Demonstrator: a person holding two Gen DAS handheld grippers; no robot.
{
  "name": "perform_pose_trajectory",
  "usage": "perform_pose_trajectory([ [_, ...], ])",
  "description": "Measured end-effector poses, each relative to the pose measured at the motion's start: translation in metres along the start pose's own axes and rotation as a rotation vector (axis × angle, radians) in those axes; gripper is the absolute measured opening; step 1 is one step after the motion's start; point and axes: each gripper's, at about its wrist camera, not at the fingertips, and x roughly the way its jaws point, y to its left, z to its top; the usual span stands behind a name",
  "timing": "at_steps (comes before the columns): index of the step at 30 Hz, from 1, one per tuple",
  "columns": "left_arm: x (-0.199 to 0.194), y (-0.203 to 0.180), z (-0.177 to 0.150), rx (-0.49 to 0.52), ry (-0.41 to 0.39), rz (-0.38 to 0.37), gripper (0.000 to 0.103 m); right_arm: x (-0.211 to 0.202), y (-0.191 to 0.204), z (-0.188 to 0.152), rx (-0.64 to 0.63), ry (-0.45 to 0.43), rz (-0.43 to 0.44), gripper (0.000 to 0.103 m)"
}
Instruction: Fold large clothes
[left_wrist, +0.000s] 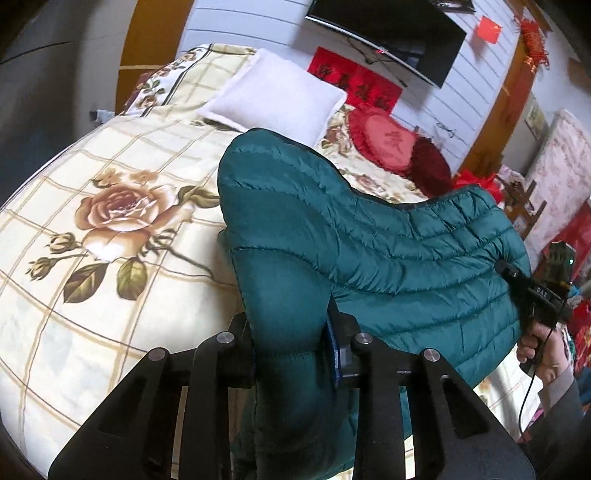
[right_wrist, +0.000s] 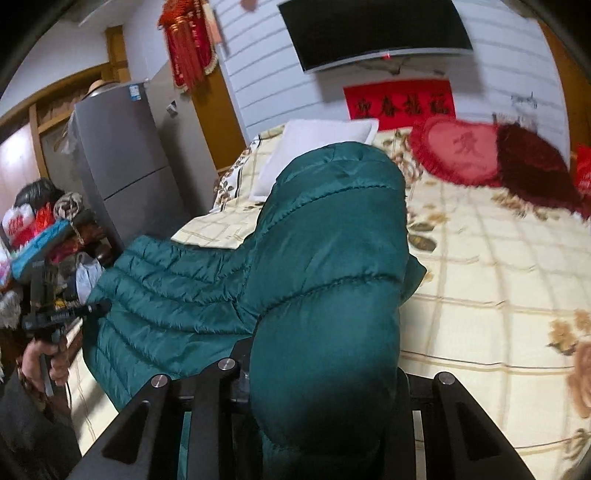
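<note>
Teal puffer jacket (left_wrist: 369, 236) on bed (left_wrist: 110, 221) | both grippers' jaws clamped on fabric, L (left_wrist: 295, 354) + R (right_wrist: 325, 373)

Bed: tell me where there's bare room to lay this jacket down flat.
Both claws, left and right, grip the green jacket. Free patches: the bedspread around the printed rose, below the white pillow; and the stretch between the jacket and the red heart cushion. The head of the bed is crowded.
</note>
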Motion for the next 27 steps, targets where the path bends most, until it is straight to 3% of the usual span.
perform_pose_trajectory([
  [4,0.009,0.008,-0.005,-0.015,0.032,0.033,0.027,0.029,-0.018,-0.009,0.108,0.049,0.022,0.035],
  [5,0.015,0.01,-0.007,-0.011,0.052,0.057,0.03,0.036,-0.023,-0.013,0.146,0.068,0.026,0.039],
  [8,0.023,0.014,-0.008,-0.029,0.074,0.087,0.043,0.045,-0.042,-0.022,0.264,0.117,0.016,0.064],
  [11,0.022,0.017,-0.005,-0.047,0.072,0.115,0.048,0.034,-0.055,-0.024,0.38,0.104,0.031,0.073],
  [15,0.007,0.017,-0.004,-0.061,0.028,0.15,0.05,0.003,-0.04,-0.014,0.354,0.046,-0.042,0.075],
  [19,-0.033,-0.008,-0.007,-0.043,-0.068,0.195,0.05,-0.039,0.013,-0.008,0.229,0.003,-0.161,0.076],
  [21,-0.059,-0.028,-0.014,-0.019,-0.119,0.181,0.067,-0.061,0.043,-0.012,0.155,-0.023,-0.212,0.081],
  [22,-0.073,-0.038,-0.019,-0.007,-0.139,0.178,0.086,-0.074,0.063,-0.017,0.111,-0.041,-0.243,0.084],
  [23,-0.088,-0.052,-0.027,0.013,-0.163,0.169,0.097,-0.084,0.076,-0.022,0.086,-0.054,-0.265,0.091],
  [25,-0.11,-0.079,-0.043,0.072,-0.169,0.153,0.101,-0.11,0.102,-0.04,0.076,-0.107,-0.269,0.095],
  [27,-0.123,-0.102,-0.061,0.099,-0.12,0.145,0.101,-0.128,0.109,-0.059,0.127,-0.144,-0.176,0.1],
])
